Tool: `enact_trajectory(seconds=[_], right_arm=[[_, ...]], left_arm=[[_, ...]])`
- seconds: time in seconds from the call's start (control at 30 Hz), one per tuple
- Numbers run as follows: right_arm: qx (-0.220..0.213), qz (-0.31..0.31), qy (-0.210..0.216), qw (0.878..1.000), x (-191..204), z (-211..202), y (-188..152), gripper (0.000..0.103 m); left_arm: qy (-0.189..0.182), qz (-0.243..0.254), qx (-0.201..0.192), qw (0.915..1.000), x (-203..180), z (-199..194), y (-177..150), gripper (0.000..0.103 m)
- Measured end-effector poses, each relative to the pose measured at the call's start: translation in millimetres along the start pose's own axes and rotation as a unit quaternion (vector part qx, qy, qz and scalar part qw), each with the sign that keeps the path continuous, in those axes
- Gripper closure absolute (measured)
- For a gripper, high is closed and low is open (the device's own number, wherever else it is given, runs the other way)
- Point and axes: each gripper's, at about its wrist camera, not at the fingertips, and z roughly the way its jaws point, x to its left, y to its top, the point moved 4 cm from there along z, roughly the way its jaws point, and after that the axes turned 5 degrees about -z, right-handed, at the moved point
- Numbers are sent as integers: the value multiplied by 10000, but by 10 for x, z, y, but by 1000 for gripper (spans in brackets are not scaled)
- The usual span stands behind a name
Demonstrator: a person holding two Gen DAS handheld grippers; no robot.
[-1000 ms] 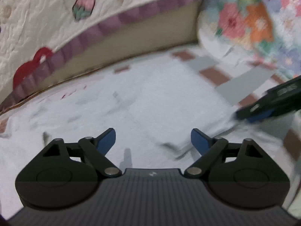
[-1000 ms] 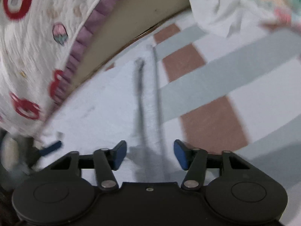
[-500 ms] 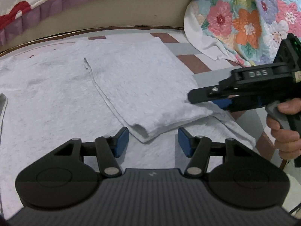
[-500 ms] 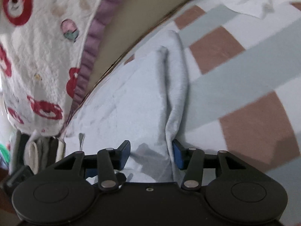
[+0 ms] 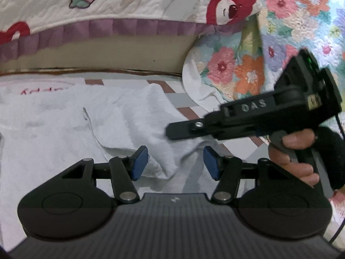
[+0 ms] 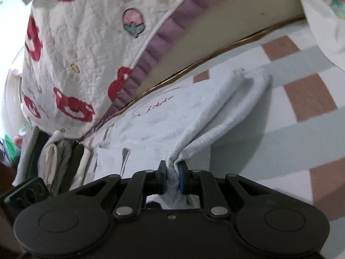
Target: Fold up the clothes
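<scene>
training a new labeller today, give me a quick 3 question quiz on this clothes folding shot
1. True or false: the right gripper is shut on a bunched edge of the white garment.
2. Which stands open with cloth between its blue pads but not pinched? A) left gripper B) right gripper
3. Fill in: beyond the garment, the quilt with red bears has a ____ ruffled border.

Key: 1 true; 2 A; 3 purple.

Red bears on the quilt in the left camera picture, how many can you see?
2. One red bear shows its whole face at the top right of the quilt; another peeks in at the left edge. More may be hidden.
</scene>
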Motion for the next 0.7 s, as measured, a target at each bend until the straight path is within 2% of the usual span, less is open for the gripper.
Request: enact_trajectory(seconds=[0.03,0.2,0.3,0.37,0.5,0.57,0.63,0.7], right_arm=[[61,-83,51,9999,82,41,20,89],[474,-555,433,9964,630,383,142,89],[747,-855,702,9910,1011,613,186,89],[935,-1141,891,9850,1316,781,172,89],[1387,-1736,1251,9669,1873,1199,52,89],[1656,-1864,1409,9581,2060,1472,-66,89],[1826,-2059,1193,9539,2165,1814,-242,89],[1933,-2241,961,9504,2175,2059,-412,85]], left_arm=[[-20,0,4,10000,11,-33,20,47],[557,327,83,9979,195,-458,192,47],[900,555,206,9942,316,-791,285,45],[1068,461,264,9929,458,-1014,294,45],[1474,-64,372,9884,828,-1485,129,44],[1554,-647,381,9850,1062,-1670,-46,43],[1591,-1352,242,9777,1308,-1786,-275,43],[1629,-2022,111,9656,1533,-1871,-485,43]])
